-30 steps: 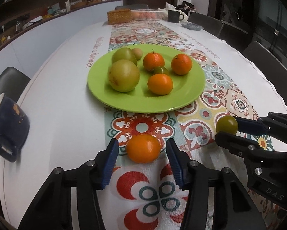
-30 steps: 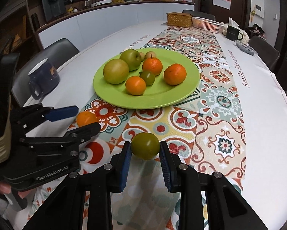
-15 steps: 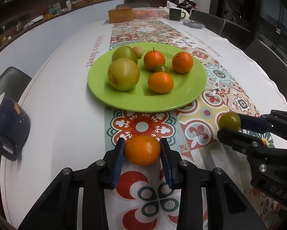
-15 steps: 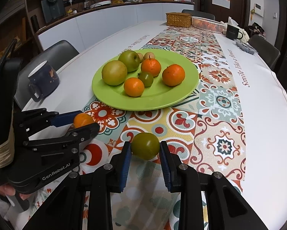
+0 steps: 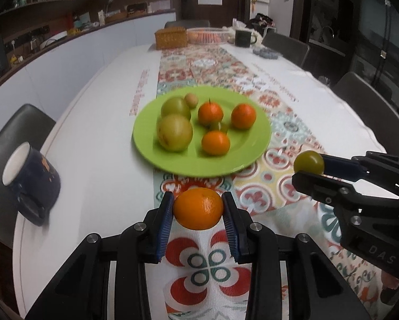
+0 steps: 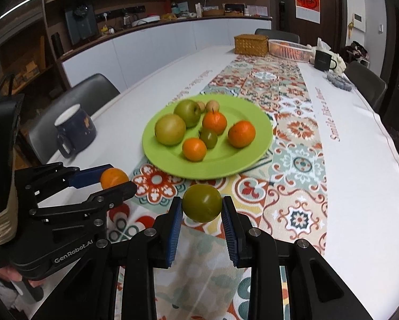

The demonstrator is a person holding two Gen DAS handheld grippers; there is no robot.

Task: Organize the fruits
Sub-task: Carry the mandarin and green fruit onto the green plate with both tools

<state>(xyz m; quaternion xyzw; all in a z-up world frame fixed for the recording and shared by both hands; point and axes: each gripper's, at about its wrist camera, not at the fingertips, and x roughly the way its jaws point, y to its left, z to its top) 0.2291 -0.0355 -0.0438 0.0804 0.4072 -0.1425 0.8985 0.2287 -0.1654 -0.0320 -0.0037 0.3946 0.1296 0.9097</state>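
- Fruits: an orange [image 5: 198, 208] sits clamped in the left tongs [image 5: 198, 210]; a green fruit [image 6: 202, 203] in the right tongs [image 6: 202, 208], both above the desk's [image 5: 98, 160] near edge.
- Green plate [image 5: 255, 146]: mid-desk, already carrying seven fruits.
- Advice: carry each level, lower into the plate's bare near rim, then release gently to prevent rolling.

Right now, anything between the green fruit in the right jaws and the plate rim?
Nothing. In the right wrist view, only bare patterned table runner separates the green fruit from the green plate.
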